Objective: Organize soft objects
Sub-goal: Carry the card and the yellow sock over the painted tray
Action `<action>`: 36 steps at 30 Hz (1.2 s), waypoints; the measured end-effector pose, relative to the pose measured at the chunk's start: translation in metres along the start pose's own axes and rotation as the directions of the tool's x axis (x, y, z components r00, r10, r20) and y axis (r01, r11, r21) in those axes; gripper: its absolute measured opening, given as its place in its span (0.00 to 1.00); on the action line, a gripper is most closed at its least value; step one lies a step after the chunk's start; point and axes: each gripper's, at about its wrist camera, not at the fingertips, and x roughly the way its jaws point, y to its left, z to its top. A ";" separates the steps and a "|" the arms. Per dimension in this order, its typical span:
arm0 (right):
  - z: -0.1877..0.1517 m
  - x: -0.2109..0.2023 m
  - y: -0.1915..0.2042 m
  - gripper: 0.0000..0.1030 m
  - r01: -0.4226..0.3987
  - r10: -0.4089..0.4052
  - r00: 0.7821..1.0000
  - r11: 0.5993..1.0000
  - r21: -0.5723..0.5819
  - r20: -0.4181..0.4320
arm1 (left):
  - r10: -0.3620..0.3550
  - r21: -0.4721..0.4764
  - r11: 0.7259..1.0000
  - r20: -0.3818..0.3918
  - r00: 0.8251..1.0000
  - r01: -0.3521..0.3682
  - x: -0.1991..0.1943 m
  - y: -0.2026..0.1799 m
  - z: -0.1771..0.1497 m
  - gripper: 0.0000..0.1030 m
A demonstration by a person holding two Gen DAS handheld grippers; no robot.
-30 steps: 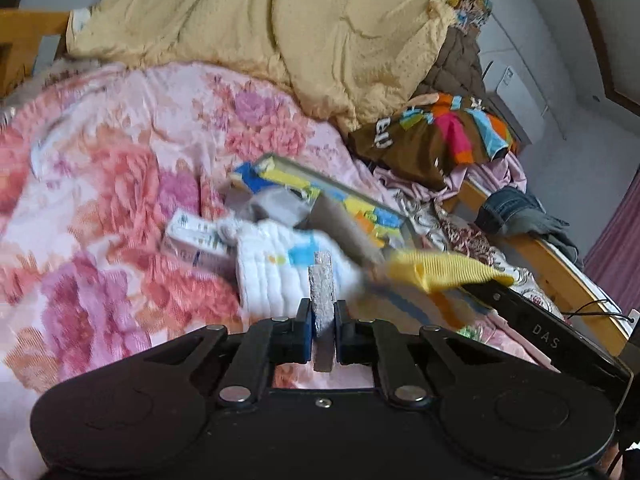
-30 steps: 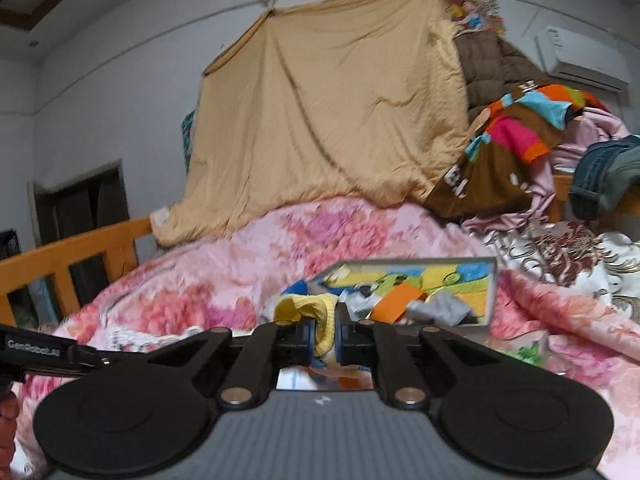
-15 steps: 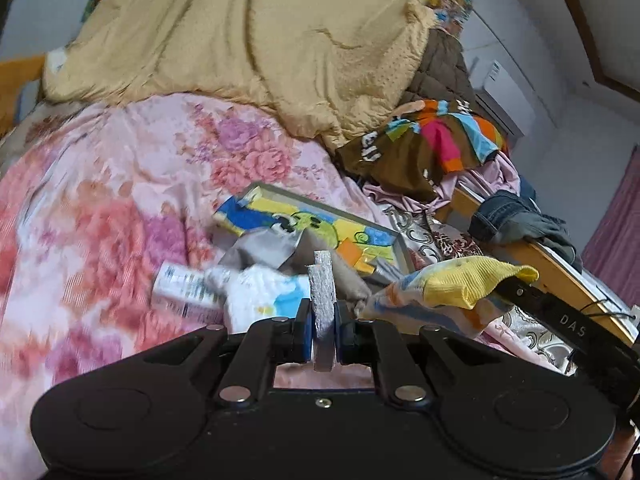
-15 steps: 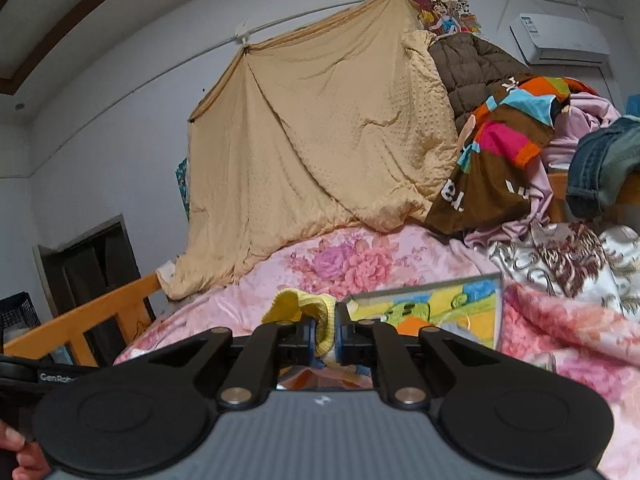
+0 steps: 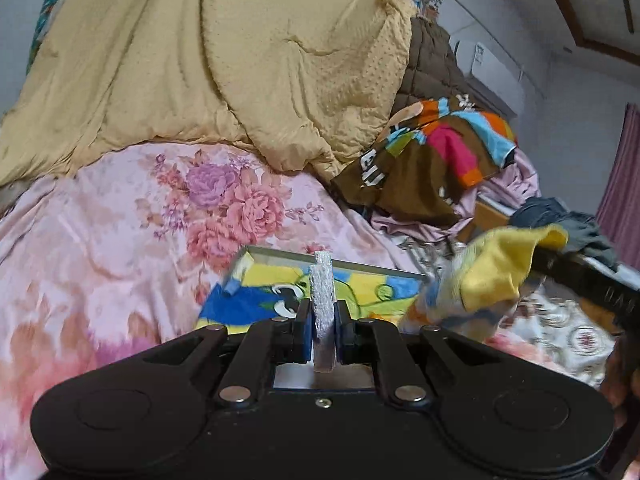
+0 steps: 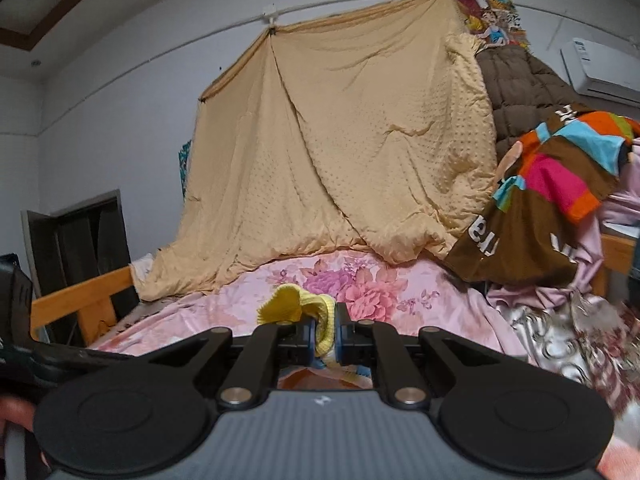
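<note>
Holding two soft things up above the picture box (image 5: 312,288) on the bed, and either one could slip.

Your left gripper (image 5: 323,320) is squeezed tight on a thin grey-white cloth strip (image 5: 322,292) that sticks up in front of the box. Your right gripper (image 6: 323,334) is pinched on the yellow cuff of a sock (image 6: 298,306); the rest of the sock hangs loose to the right of the box, clear of the flowery blanket (image 5: 120,220). You only have the edges. If you swing fast, the hanging part could tug free and drop beside the box, or catch on its rim and tip it.
</note>
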 end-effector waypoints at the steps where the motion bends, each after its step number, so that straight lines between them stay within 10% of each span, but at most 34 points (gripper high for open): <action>1: -0.001 0.011 -0.001 0.09 0.003 -0.003 1.000 1.000 0.000 -0.006 | 0.001 0.001 1.000 -0.003 1.000 -0.001 0.013 0.004 0.003 0.10; 14: -0.031 0.109 -0.027 0.09 0.021 0.009 0.980 0.988 0.150 -0.198 | 0.032 0.016 0.999 -0.117 0.993 -0.030 0.128 0.038 -0.004 0.11; 36: -0.083 0.139 -0.036 0.22 0.106 0.026 0.879 0.963 0.249 -0.476 | 0.030 -0.168 0.983 -0.236 0.971 -0.071 0.148 0.076 -0.027 0.18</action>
